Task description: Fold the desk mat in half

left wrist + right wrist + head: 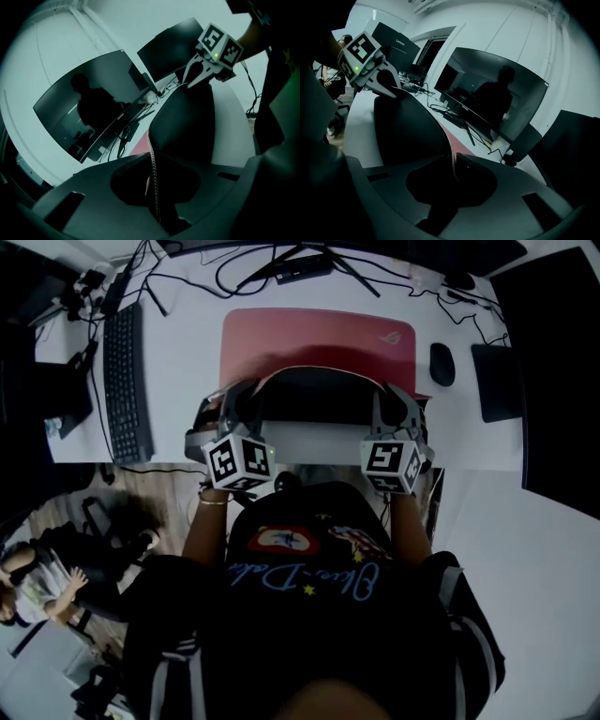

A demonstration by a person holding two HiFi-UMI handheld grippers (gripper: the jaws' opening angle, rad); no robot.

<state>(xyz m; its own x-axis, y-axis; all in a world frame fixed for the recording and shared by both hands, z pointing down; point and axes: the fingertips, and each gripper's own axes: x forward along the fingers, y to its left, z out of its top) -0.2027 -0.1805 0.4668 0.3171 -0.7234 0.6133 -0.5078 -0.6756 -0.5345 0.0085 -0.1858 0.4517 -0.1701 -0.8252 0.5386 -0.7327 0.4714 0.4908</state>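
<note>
Red on top, black underneath: that's the desk mat [319,341], lying across the middle of the white surface [183,343] in the head view. Its near edge is up off the surface and arches over, so the dark underside faces me.

I've got the left gripper [228,409] on the lifted edge near its left corner. The right gripper [394,409] is near the right corner, and both sit level with each other just above the centre of the frame.

Left gripper view: fingers [103,187] clenched on the mat's stitched edge, which runs straight up between them. The black sheet bows away toward the other gripper at upper right.

Right gripper view, same story mirrored: fingers [525,187] clamped on that stitched edge, and the sheet curves off to the left gripper at upper left.

The far half of the mat lies flat, red face up, in the upper middle of the head view. A keyboard [127,381] sits to the left of it and a mouse [442,364] is just off its right edge. A curved monitor [497,93] stands beyond the mat.
</note>
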